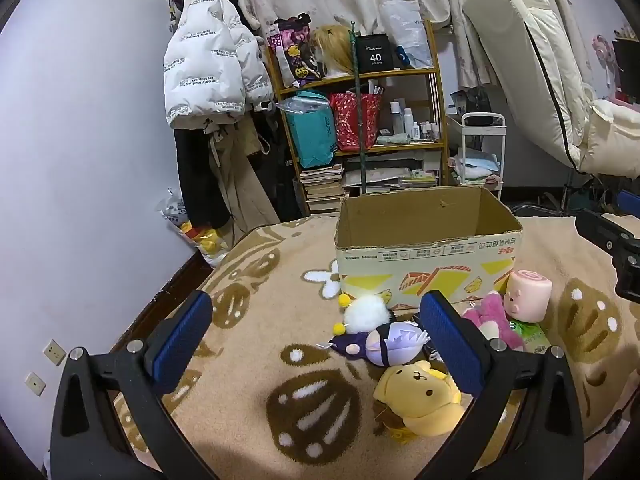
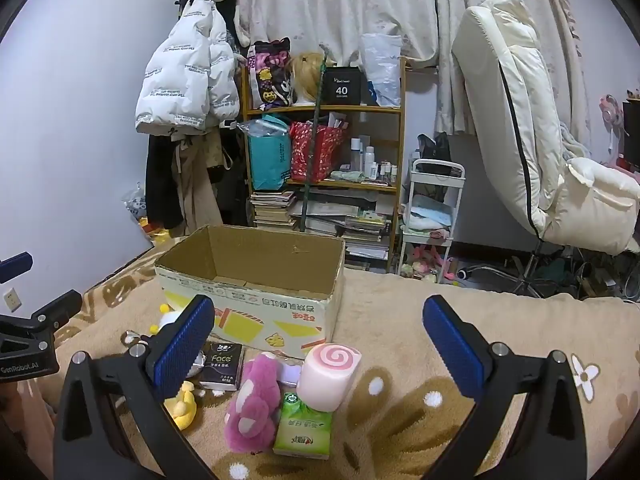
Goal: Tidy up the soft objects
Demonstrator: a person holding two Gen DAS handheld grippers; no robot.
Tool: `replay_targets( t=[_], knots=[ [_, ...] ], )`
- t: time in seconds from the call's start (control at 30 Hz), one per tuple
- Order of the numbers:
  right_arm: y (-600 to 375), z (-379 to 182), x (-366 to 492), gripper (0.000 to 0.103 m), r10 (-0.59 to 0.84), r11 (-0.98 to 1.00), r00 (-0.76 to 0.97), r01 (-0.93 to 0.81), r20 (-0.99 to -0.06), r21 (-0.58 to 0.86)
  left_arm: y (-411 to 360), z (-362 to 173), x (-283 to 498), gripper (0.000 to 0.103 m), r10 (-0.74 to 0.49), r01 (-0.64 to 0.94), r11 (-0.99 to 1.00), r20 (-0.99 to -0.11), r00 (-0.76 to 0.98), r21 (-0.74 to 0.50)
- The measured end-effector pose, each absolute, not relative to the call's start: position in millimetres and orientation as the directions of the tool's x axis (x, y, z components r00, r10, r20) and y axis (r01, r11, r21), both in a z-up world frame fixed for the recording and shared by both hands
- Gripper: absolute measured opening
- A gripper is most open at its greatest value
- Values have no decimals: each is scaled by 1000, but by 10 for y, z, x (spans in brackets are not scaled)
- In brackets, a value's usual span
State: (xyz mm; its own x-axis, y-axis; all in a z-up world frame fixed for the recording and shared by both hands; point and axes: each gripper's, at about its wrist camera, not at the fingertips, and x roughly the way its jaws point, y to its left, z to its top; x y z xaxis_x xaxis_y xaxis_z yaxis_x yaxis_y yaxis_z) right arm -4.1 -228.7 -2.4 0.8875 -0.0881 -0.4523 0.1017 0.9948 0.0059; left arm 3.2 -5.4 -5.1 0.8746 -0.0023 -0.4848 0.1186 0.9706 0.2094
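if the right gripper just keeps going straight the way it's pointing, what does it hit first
Most likely the pink swirl roll toy, which lies just ahead between the open fingers of the right gripper, with the green tissue pack under its near end. The cardboard box sits behind. Depth is uncertain.

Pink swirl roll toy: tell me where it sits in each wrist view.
Left wrist view: pink swirl roll toy at right of centre, beside the cardboard box's right front corner.
Right wrist view: the toy at lower centre, before the box.
Shared landmark: the cardboard box.
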Motion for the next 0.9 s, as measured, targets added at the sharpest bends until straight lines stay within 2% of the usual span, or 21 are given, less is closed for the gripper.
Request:
replay_targets(
  t=[0.9],
  knots=[
    [-2306,-29,-43,103,-93,994,888,109,-450,11,8,25,15,102,-2,110,974,-476,879,200]
  ],
)
